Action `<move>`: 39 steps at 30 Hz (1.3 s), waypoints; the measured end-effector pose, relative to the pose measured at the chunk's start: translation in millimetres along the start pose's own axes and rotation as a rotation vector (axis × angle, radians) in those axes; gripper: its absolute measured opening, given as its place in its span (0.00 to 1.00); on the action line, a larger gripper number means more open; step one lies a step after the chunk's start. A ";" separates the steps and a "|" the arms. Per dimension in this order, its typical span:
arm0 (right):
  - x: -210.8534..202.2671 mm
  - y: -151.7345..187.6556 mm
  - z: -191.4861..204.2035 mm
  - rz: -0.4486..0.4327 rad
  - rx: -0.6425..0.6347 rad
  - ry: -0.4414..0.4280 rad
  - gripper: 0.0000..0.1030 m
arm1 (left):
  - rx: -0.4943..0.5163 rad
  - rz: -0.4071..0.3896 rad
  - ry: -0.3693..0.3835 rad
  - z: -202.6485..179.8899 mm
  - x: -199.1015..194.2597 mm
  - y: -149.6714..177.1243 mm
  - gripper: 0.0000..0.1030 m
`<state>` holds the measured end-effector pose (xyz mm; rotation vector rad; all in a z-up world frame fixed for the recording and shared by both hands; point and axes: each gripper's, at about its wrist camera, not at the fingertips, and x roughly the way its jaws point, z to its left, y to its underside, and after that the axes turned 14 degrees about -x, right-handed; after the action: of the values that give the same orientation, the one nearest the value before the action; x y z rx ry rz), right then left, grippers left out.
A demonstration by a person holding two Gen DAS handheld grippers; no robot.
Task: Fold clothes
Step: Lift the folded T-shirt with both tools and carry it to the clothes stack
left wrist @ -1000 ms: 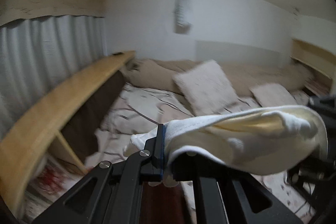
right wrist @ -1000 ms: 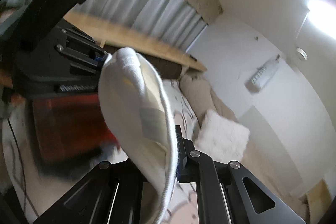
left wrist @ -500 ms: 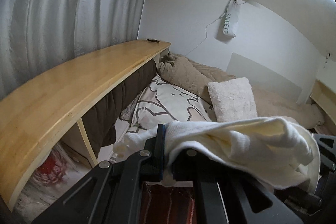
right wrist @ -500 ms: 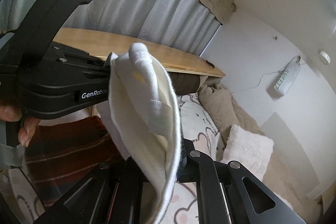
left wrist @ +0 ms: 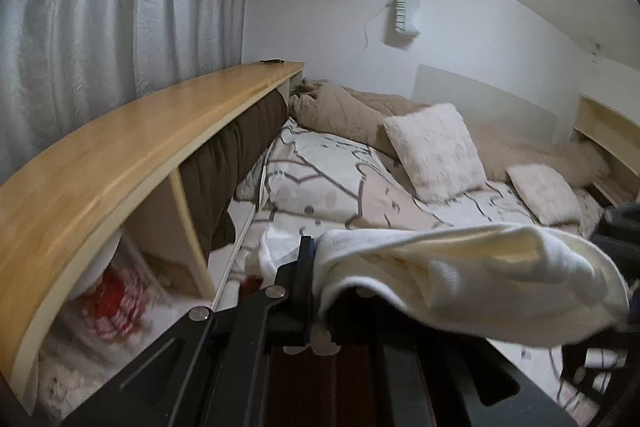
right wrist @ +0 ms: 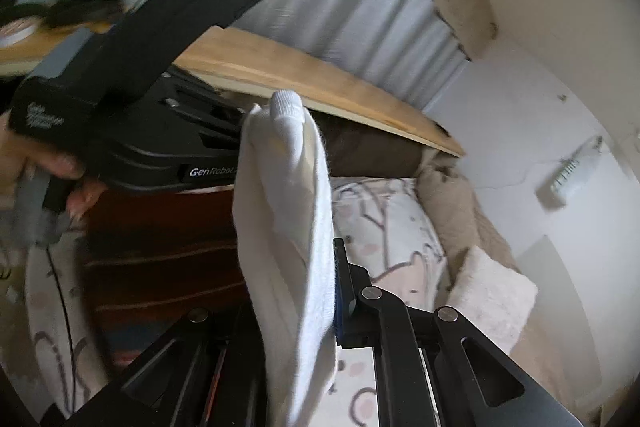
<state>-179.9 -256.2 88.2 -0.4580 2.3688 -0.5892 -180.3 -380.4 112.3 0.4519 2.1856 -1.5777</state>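
A white and cream sock (left wrist: 472,275) is stretched between my two grippers above the bed. My left gripper (left wrist: 320,291) is shut on one end of it. In the right wrist view the sock (right wrist: 288,227) hangs from my right gripper (right wrist: 320,291), which is shut on its other end. The left gripper's black body (right wrist: 132,131) shows there at upper left, held by a hand and touching the sock's top. A dark red striped garment (right wrist: 160,247) lies on the bed under both grippers.
A long wooden shelf (left wrist: 120,155) runs along the left by grey curtains (left wrist: 100,39). The bed (left wrist: 328,187) carries a patterned cover, a beige duvet and two pale cushions (left wrist: 436,151). A red and white item (left wrist: 112,295) sits under the shelf.
Both grippers have swung slightly with the sock still held between them. The left view has turned a little to the right and down. The sock's shape is about the same.
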 end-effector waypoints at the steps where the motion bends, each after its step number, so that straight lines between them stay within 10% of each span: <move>1: -5.3 1.1 11.6 -0.009 -0.014 -0.010 0.08 | 0.019 -0.001 0.003 5.6 -8.8 13.1 0.08; 11: -6.6 38.9 150.2 -0.019 -0.146 -0.049 0.08 | 0.142 0.099 -0.115 46.7 -31.9 119.4 0.14; 16: -4.3 53.2 161.9 -0.024 -0.083 -0.010 0.08 | 0.123 0.057 -0.163 56.4 -37.6 118.3 0.34; 21: -25.1 67.9 138.2 -0.089 0.182 -0.169 0.23 | 0.107 0.049 -0.171 54.8 -35.4 100.3 0.35; 23: -41.1 82.0 126.4 -0.143 0.287 -0.285 0.69 | 0.132 0.067 -0.176 54.7 -37.3 99.3 0.35; 24: -50.5 92.7 118.4 -0.173 0.323 -0.326 0.75 | 0.146 0.083 -0.175 58.0 -40.7 102.7 0.35; 30: -70.3 156.0 42.4 -0.287 0.579 -0.469 0.76 | 0.143 0.140 -0.197 87.4 -72.7 117.6 0.36; 39: 38.9 201.7 -54.9 -0.222 1.041 -0.567 0.62 | -0.126 0.049 -0.179 79.0 -71.8 34.6 0.57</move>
<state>-278.9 -89.0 2.0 -0.3278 1.2429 -1.4420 -90.9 -446.5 97.8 0.3111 2.1055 -1.3891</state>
